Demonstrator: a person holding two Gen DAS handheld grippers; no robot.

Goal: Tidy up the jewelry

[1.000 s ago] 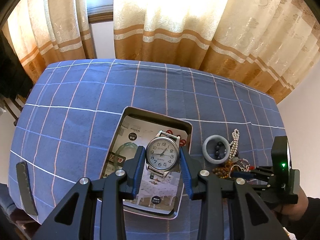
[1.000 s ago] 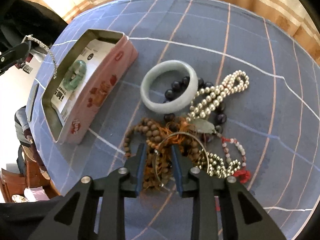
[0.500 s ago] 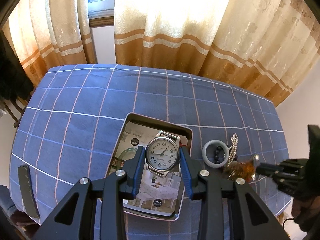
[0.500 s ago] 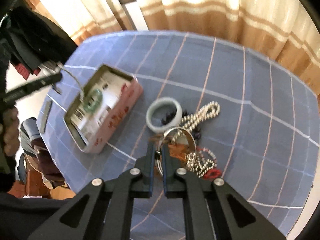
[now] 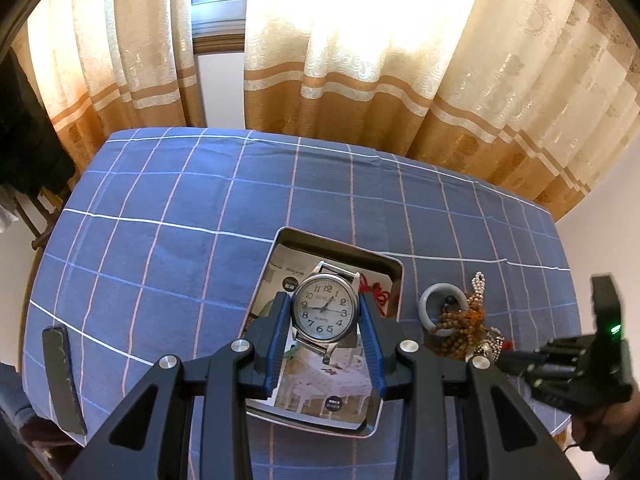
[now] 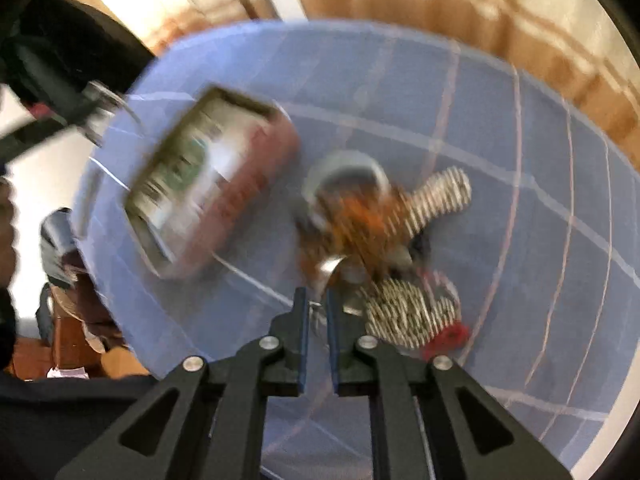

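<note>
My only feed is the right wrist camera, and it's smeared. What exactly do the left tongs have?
Observer: The left tongs grip a silver wristwatch by the sides of its case, white dial facing the camera.
Operator: Where is it relative to the tin?
Observer: It is held over the open tin, whose floor is lined with printed paper.
Operator: Anything in there that I can't make out?
Observer: A red cord piece lies against the tin's right wall.
</note>
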